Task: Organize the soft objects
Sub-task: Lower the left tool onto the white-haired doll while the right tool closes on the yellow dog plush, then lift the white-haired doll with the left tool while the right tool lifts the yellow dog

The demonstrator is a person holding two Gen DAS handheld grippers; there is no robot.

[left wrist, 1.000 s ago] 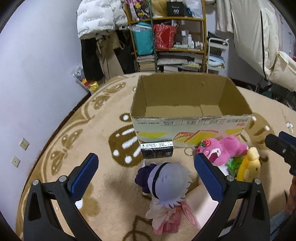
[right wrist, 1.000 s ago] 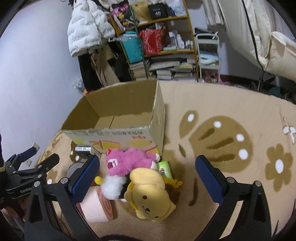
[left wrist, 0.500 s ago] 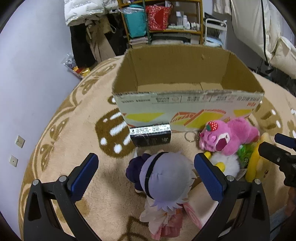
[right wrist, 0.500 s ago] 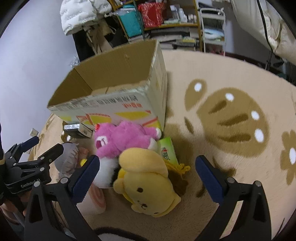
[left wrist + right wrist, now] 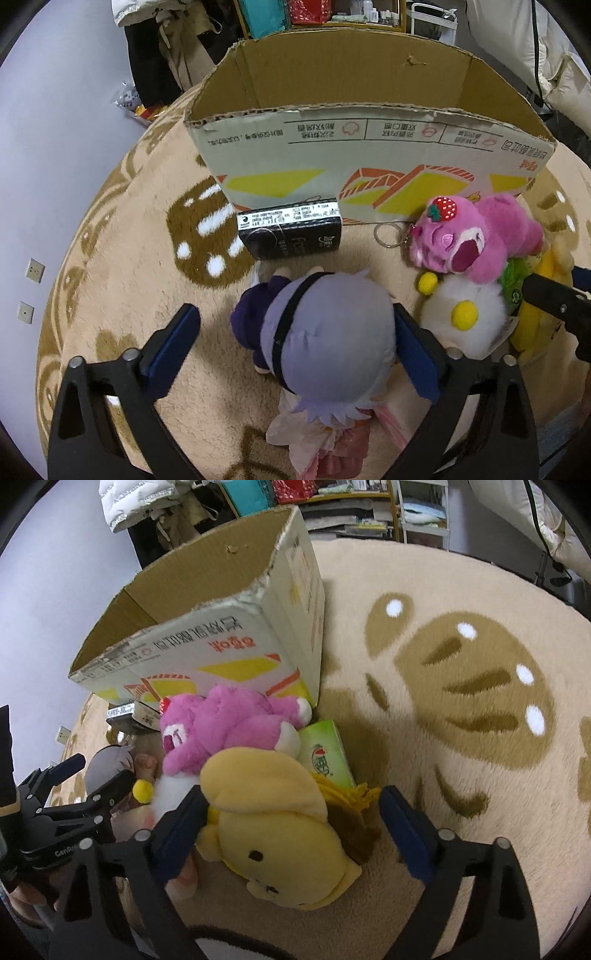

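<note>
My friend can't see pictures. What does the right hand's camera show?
The right gripper, jaws closing but not yet gripping, straddles a yellow plush dog on a beige rug. Behind it lie a pink plush bear and an open cardboard box.

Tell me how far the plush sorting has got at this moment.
Done: nothing yet; the visible part of the cardboard box is bare. In hand: the left gripper straddles the lavender-haired doll, the right gripper straddles the yellow plush; both have just been closing, neither visibly clamped. Left: both of those, plus the pink plush and white plush on the rug.
</note>
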